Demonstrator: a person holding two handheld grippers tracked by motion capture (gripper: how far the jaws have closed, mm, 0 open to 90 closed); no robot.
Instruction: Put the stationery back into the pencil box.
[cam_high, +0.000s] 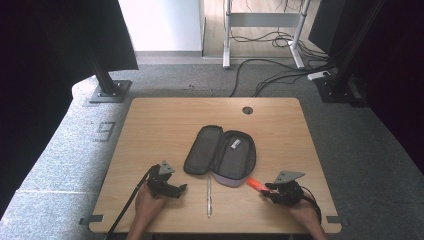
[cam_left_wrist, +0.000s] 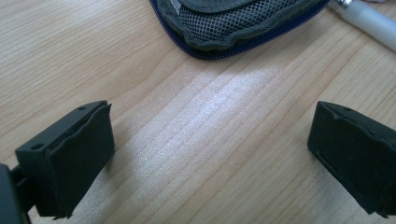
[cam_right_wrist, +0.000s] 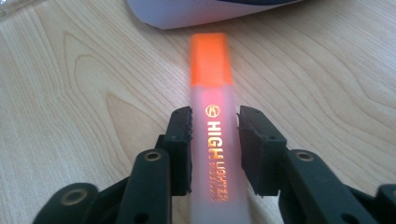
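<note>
An orange highlighter (cam_right_wrist: 211, 84) with a frosted barrel lies between the jaws of my right gripper (cam_right_wrist: 215, 135), and both pads press on its sides. In the high view the highlighter (cam_high: 255, 184) points its orange cap toward an open grey pencil case (cam_high: 220, 156) at the table's middle. Its lilac underside (cam_right_wrist: 196, 11) lies just past the cap. My left gripper (cam_left_wrist: 210, 158) stands open over bare wood, nothing between its pads, with the case's mesh edge (cam_left_wrist: 224, 23) just ahead. In the high view, the left gripper (cam_high: 180, 189) sits near the front edge, left of a white pen (cam_high: 209, 196).
The wooden table (cam_high: 165, 120) has a round cable hole (cam_high: 247, 110) near its far edge. The white pen (cam_left_wrist: 369, 21) lies between the two grippers, in front of the case. Beyond the table are grey carpet, floor cables (cam_high: 280, 75) and black stand bases (cam_high: 107, 92).
</note>
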